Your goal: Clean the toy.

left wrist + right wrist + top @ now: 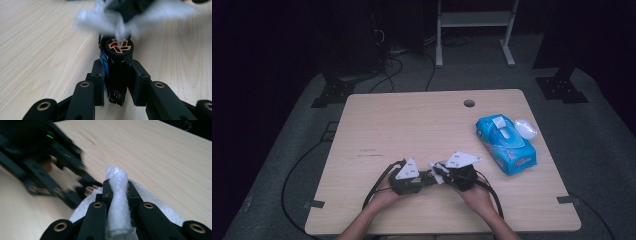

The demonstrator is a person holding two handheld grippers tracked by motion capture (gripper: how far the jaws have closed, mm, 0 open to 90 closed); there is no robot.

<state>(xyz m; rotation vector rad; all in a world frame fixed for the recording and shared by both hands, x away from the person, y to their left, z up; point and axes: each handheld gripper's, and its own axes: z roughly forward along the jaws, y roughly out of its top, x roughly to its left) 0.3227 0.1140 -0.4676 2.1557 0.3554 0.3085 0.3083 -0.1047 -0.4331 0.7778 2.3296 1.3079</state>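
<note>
Table (412, 120): light wood top with a round cable hole (469, 103) near its far edge; it takes up the centre of the high view and forms the background of both gripper views.

Wipes pack (505, 144): blue soft pack, lying flat at the right of the table in the high view, its lid flap raised; well apart from both grippers.

Left gripper (426, 179): lower centre of the high view, just left of the middle, held in the person's left hand (384, 197), a grey three-cornered plate on top. Its jaws are clenched on a small dark cylindrical object (117, 62) with a blue band down one side and an orange-marked round end. In the left gripper view the object stands at the centre of the frame, gripped on both sides by the black pads.

Right gripper (439, 175): lower centre of the high view, just right of the middle, held in the right hand (477, 195), tip to tip with the left gripper. Its jaws are clamped on a bunched white wipe (118, 195), which rises between the pads at the centre of the right gripper view and spreads out beneath them.

Wipe against object: in the left gripper view the wipe shows as a blurred white mass at the upper centre, right at the object's round end.
</note>
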